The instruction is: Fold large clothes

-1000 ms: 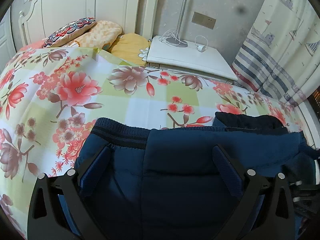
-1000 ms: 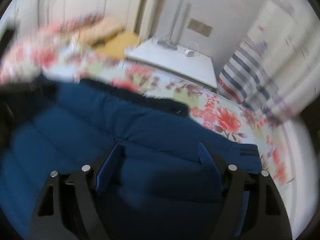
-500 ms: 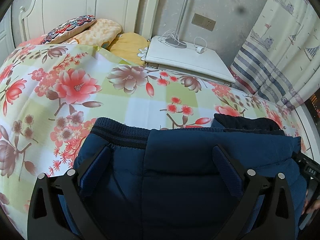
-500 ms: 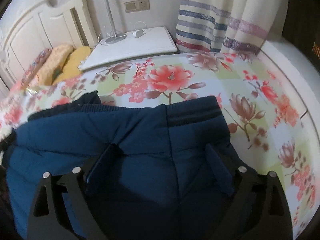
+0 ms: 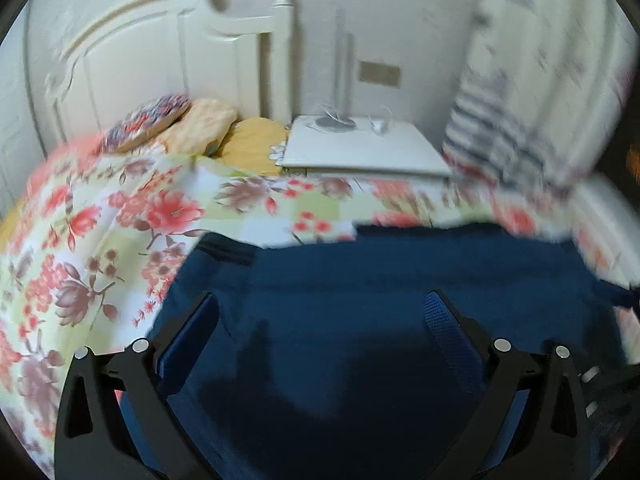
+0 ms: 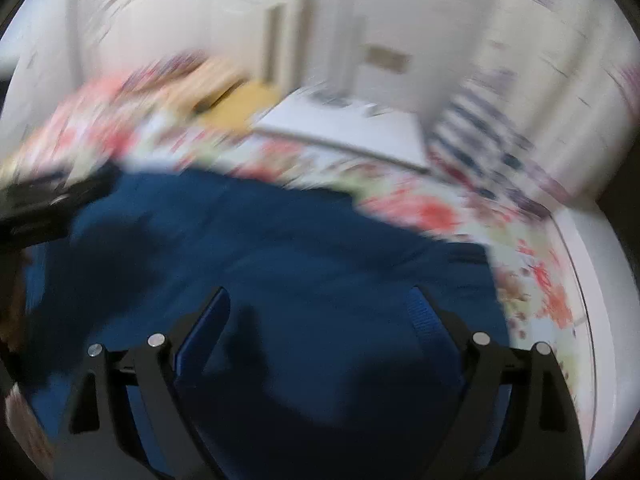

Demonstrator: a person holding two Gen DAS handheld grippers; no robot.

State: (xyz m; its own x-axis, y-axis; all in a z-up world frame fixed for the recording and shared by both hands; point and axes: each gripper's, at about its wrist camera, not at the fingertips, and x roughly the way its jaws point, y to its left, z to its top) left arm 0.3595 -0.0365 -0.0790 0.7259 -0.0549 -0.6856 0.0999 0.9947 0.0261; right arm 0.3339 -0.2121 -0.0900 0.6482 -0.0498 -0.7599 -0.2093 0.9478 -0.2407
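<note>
The dark blue padded garment (image 5: 360, 300), quilted and puffy with a darker ribbed band (image 5: 224, 246) along one edge, looks soft and bulky rather than heavy: it should drape and spring back when folded, and its smooth shell may slide, so the firmest hold is likely a pinch at a seam, corner or the ribbed band, one hand to each side. It lies spread across the flower-patterned bedspread (image 5: 100, 240), near the edge of the bed closest to both cameras, well away from the pillows (image 5: 200, 124) at the white headboard (image 5: 160, 52) and the white bedside table (image 5: 360, 148). The left gripper (image 5: 320, 312) hangs over the cloth with jaws spread wide, nothing pinched between them. The right gripper (image 6: 320, 312) is wide too, its jaws closing slightly, with fabric below but not pressed. Both views are blurred, so finer creases cannot be told.
</note>
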